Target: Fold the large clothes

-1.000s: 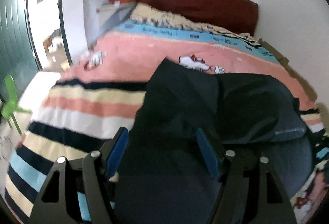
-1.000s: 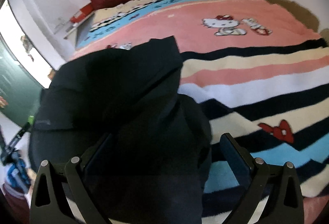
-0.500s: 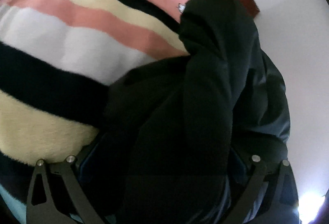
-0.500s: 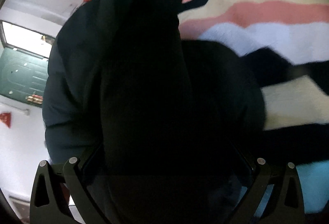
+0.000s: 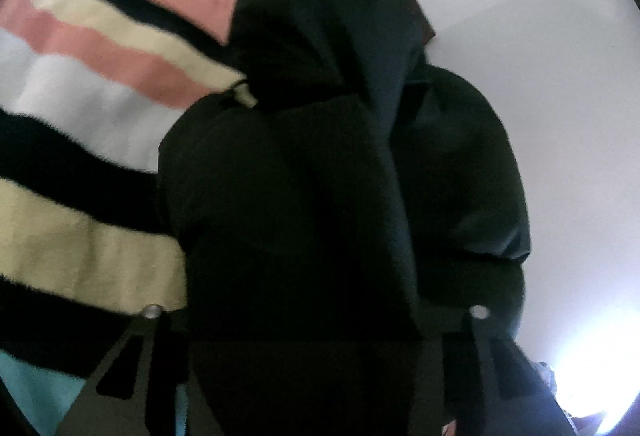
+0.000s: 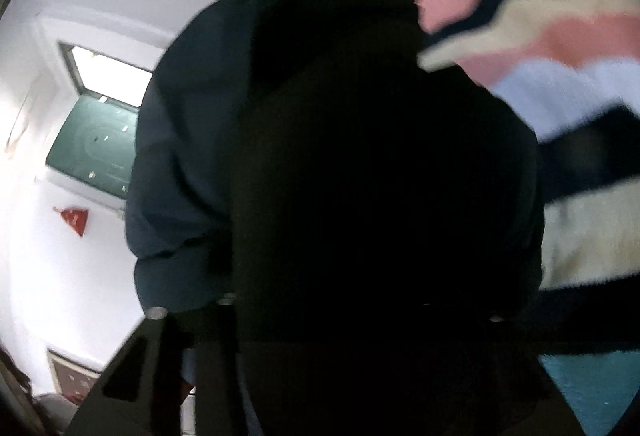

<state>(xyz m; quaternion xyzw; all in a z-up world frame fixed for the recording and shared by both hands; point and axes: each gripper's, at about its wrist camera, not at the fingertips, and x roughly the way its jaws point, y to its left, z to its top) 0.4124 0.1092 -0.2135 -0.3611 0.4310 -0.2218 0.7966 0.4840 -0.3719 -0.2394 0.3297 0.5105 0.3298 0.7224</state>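
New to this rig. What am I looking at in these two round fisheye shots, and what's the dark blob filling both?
There is no robot arm here. A person holds one hand-held gripper in each hand, and each carries a fisheye camera looking forward along its two fingers. One picture is the left wrist view, the other the right wrist view.

The dark blob is a large dark garment, also seen from the right. It lies on a bed covered by a striped blanket in pink, cream, white and black.

The left hand-held gripper and right hand-held gripper have just been closing, with the garment's cloth between the fingers. The fingertips are buried in dark fabric, so whether the pads already pinch it is unclear.
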